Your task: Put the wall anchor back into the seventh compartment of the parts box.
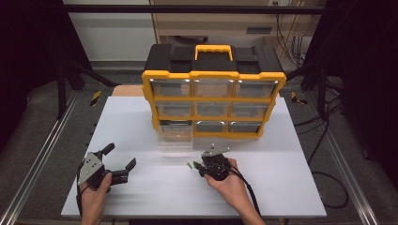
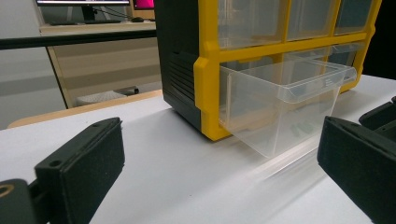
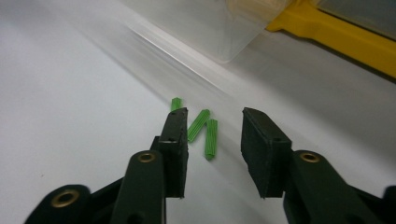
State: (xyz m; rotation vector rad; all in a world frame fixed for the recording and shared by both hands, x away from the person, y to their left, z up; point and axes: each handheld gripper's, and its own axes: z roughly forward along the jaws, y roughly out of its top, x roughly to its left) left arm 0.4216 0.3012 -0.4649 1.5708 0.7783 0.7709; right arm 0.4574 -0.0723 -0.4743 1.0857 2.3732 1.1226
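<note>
On the white table (image 1: 141,187), toward its near left corner, the left gripper (image 1: 121,160) rests in the person's left hand (image 1: 94,197) with its jaws spread wide and nothing between them; in the left gripper view they frame the pulled-out clear drawer (image 2: 285,105) from well short of it. That drawer (image 1: 175,136) sticks out of the bottom-left slot of the yellow and black organiser (image 1: 213,93), which stands at the middle of the table's far side with its yellow handle (image 1: 213,49) on top and its other clear drawers pushed in. Just in front of the open drawer, slightly to its right, three small green ribbed plugs (image 3: 205,130) lie flat on the table close together. Seen from the right gripper view, their long axes run roughly away from the gripper toward the drawer, one leaning across toward its neighbour. The right gripper (image 3: 212,140), held in the person's right hand (image 1: 230,180), is moderately open, low over the table, its tips either side of the plugs without closing on them; the left jaw partly hides one. The drawer's front edge sits just beyond.
</note>
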